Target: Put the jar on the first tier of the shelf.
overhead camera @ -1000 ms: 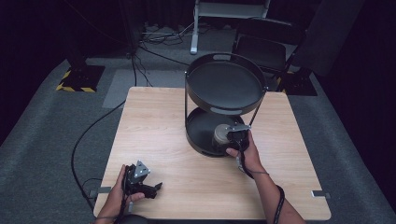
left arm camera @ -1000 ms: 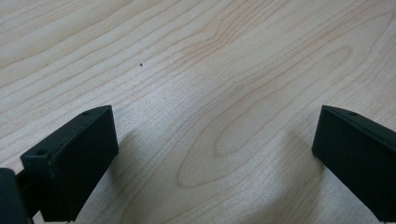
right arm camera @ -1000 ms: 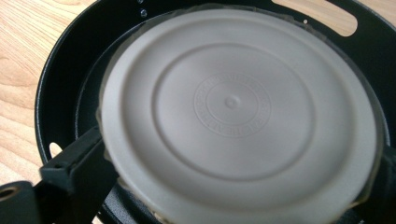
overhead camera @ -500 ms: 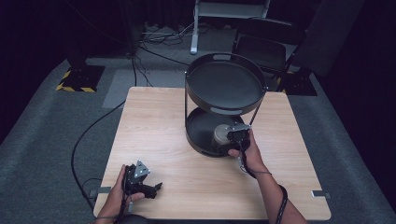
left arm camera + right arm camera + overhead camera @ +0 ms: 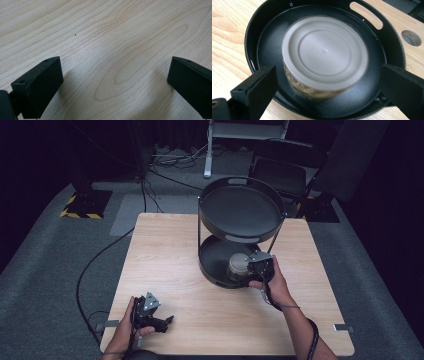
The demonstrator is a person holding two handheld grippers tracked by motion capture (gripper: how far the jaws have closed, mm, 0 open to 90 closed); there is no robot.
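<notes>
The right tongs (image 5: pixel 324 82) stand wide around a jar (image 5: pixel 324 53) in the lower tray (image 5: pixel 262 22); the left tongs (image 5: pixel 112 82) gape wide over the tabletop (image 5: pixel 112 30).

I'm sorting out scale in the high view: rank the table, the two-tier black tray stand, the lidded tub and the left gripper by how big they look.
1. Table, by far the largest.
2. Two-tier black tray stand.
3 and 4. Left gripper and lidded tub look about alike; the tub is partly hidden by the right gripper, so I won't rank them.
</notes>
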